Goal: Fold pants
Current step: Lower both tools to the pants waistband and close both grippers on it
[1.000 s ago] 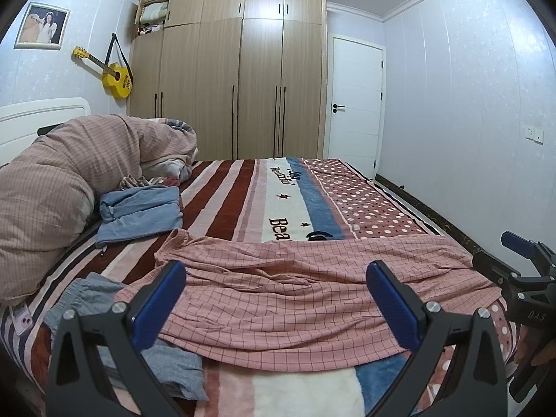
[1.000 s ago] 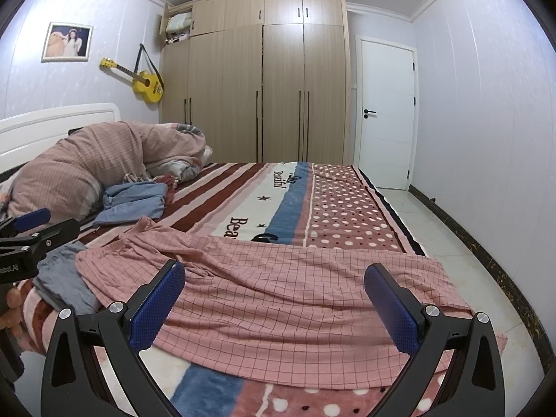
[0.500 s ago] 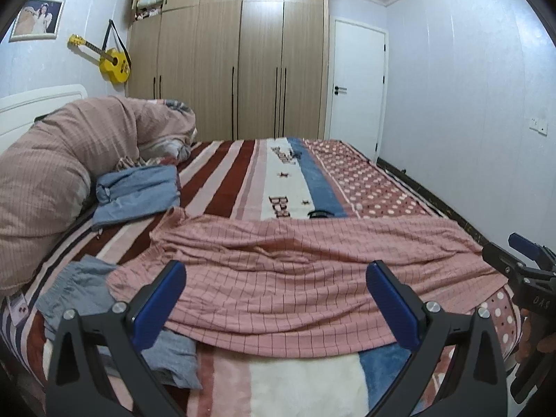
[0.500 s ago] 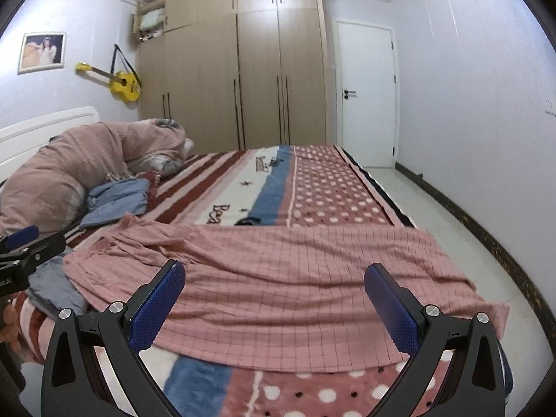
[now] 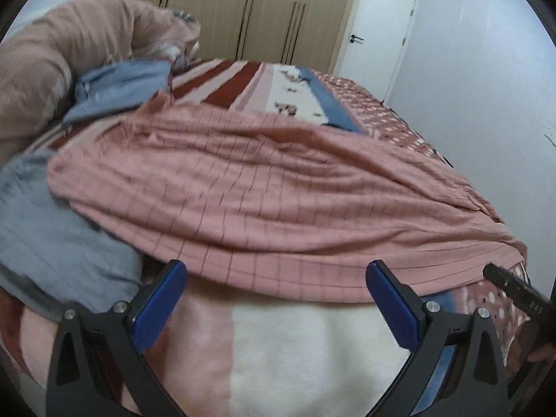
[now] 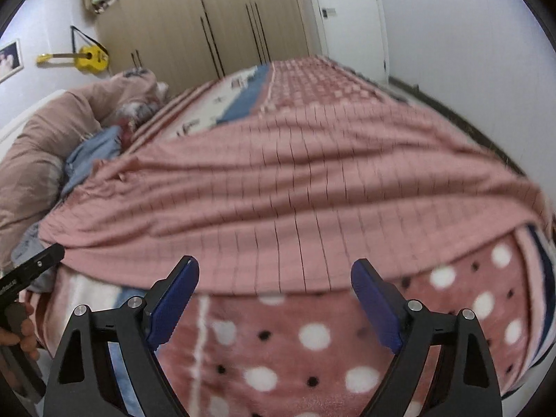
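Pink checked pants (image 5: 264,187) lie spread sideways across the bed, wrinkled, and also show in the right wrist view (image 6: 285,191). My left gripper (image 5: 276,292) is open and empty, just short of the pants' near hem, over the white stripe of the bedspread. My right gripper (image 6: 274,288) is open and empty at the near hem, over the polka-dot part. Each gripper shows at the edge of the other's view.
A grey garment (image 5: 52,236) lies under the pants' left end. A blue garment (image 5: 118,87) and a pink duvet (image 5: 52,52) lie at the head of the bed. A wardrobe (image 5: 243,10), door and guitar (image 6: 88,59) stand behind. The floor (image 6: 486,139) runs along the bed's right side.
Both grippers have dropped and moved forward, close to the pants' near hem. Both stay open and empty. The pants have not moved.
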{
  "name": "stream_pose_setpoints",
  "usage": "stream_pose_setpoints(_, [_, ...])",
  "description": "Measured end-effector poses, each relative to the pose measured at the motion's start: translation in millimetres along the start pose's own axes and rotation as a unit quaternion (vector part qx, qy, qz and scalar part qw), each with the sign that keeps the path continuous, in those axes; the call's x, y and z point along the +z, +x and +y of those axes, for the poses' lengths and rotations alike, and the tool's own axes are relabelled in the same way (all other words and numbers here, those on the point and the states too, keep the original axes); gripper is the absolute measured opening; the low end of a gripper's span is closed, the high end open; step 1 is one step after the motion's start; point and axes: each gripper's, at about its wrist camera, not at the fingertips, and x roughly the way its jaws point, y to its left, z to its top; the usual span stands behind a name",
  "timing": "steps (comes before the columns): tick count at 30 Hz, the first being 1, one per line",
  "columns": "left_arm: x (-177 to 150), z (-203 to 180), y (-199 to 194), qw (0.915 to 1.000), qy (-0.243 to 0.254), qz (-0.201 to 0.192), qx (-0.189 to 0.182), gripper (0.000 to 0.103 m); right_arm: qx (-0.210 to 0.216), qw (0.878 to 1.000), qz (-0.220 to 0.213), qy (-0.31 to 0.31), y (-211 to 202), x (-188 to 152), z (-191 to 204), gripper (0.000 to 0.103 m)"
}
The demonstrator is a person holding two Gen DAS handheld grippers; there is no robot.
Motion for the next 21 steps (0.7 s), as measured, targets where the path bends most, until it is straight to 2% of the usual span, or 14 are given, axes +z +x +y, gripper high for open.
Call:
stream_pose_setpoints(3, [-1.0,6.3,12.1,0.9999,-0.014,0.007,-0.002,0.101,-0.003,1.0,0.008,0.005,13.3,-6.8,-6.7,0.087])
stream_pose_setpoints(8, [9.1,2.8,21.5,0.9999,-0.004,-0.006,0.01,0.101,-0.009,1.0,0.007,0.002,19.3,-3.1,-6.0,0.087])
stream_pose_setpoints(13, [14.7,-2.7,25.3,0.9999,-0.005,-0.01,0.004,0.1,-0.005,1.0,0.004,0.014,21.3,1.0,-9.8,0.087])
stream_pose_setpoints(15, [15.1,-6.6,26.4,0.9999,-0.005,-0.009,-0.009,0.089,-0.005,1.0,0.005,0.015,21.3,2.0,-9.2,0.087])
stream_pose_setpoints(16, [15.3,-8.6,28.8,0.9996,-0.009,-0.003,-0.027,0.081,-0.005,1.0,0.005,0.015,21.4,2.1,-9.3,0.087])
stream_pose_setpoints(17, [15.5,-10.0,31.9,0.9992,-0.013,0.003,-0.037,0.079,-0.005,1.0,0.005,0.013,21.4,2.3,-9.6,0.087])
stream_pose_setpoints(18, [16.1,-11.8,34.9,0.9992,-0.013,0.005,-0.036,0.079,-0.005,1.0,0.005,0.013,21.6,2.7,-10.0,0.087])
stream_pose_setpoints(20, [15.7,-13.6,38.3,0.9995,-0.012,0.005,-0.027,0.066,-0.004,1.0,0.006,0.014,20.8,3.1,-11.4,0.086])
stream_pose_setpoints(21, [15.8,-11.8,40.8,0.9995,-0.019,0.009,-0.024,0.056,-0.003,1.0,0.006,0.015,20.1,3.0,-11.4,0.085])
